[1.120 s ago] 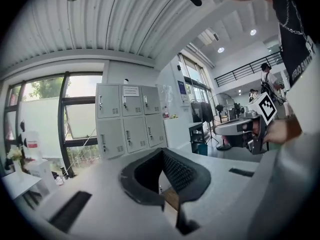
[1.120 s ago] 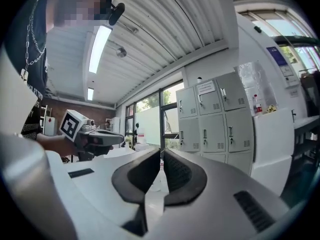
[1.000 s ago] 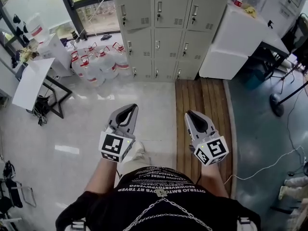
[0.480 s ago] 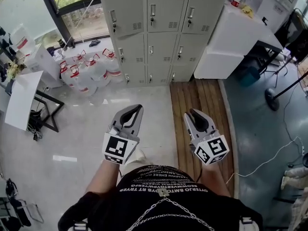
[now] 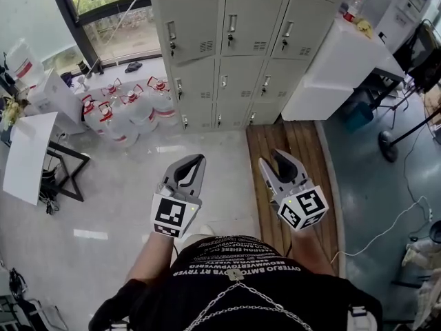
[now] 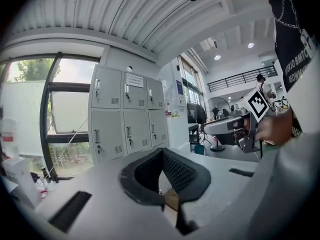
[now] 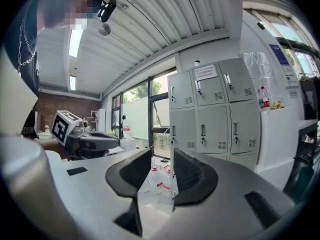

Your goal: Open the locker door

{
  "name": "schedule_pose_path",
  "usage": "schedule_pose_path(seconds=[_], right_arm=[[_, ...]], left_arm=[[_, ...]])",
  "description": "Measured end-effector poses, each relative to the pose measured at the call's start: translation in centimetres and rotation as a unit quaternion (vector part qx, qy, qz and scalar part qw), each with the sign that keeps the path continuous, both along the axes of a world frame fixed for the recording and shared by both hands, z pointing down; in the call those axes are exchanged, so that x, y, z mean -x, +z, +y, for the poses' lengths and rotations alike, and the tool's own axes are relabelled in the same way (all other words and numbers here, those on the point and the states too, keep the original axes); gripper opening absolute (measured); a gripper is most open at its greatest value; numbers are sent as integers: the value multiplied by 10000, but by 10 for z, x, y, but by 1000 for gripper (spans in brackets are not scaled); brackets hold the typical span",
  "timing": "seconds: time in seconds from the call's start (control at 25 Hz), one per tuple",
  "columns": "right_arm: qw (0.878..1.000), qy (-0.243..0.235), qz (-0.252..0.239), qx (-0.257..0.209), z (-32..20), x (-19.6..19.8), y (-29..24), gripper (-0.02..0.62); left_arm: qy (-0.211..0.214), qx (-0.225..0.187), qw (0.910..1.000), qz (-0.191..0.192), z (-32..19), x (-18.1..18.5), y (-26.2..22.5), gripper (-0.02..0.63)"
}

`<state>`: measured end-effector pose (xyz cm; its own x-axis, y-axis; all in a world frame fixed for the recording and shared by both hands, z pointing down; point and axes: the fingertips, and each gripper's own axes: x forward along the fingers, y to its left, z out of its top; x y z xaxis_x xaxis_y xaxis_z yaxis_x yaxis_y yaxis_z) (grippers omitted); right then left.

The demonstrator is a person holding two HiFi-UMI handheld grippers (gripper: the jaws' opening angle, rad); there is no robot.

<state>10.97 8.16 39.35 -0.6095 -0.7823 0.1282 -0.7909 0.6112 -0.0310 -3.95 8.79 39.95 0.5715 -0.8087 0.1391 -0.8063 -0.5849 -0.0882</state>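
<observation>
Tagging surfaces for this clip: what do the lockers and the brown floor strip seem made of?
Lockers: likely painted sheet metal, matte light grey, judging by stamped vent slots and flush doors. Floor strip: apparently wooden planks, brown, with parallel board seams.

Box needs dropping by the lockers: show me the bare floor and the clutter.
Bare: the pale floor before the lockers, left of the wood strip. Crowded: jugs at the lockers' left foot, table beyond them.

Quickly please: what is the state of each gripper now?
Left gripper: closed, fingers meet at the tips, holding nothing.
Right gripper: open, its fingers have just been opening, nothing between them.
</observation>
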Motion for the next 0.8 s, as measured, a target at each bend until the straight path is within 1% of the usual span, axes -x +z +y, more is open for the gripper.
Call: schedule_pose_path(seconds=[0.16, 0.32, 0.44, 0.52, 0.68, 0.8], right_arm=[[10000, -9, -84, -14, -20, 31, -8, 117], [9999, 32, -108, -14, -27, 44, -6, 121], [9998, 155, -85, -11, -29, 39, -2, 124], [9996, 254, -145, -9, -31, 31, -3, 124], [9986, 416, -291, 125, -34, 8, 6, 124], [9980, 416, -408, 227, -45, -5, 20, 124]], left_arm=[[69, 66, 9999, 78, -19, 23, 2, 0], [295, 91, 9995, 38, -27, 27, 10, 0], [343, 73, 9993, 83, -32, 27, 13, 0], [413, 132, 9990, 99, -35, 21, 16, -1], [713, 188, 9973, 39, -37, -8, 20, -1], [800, 172, 9966, 4, -39, -25, 24, -1]])
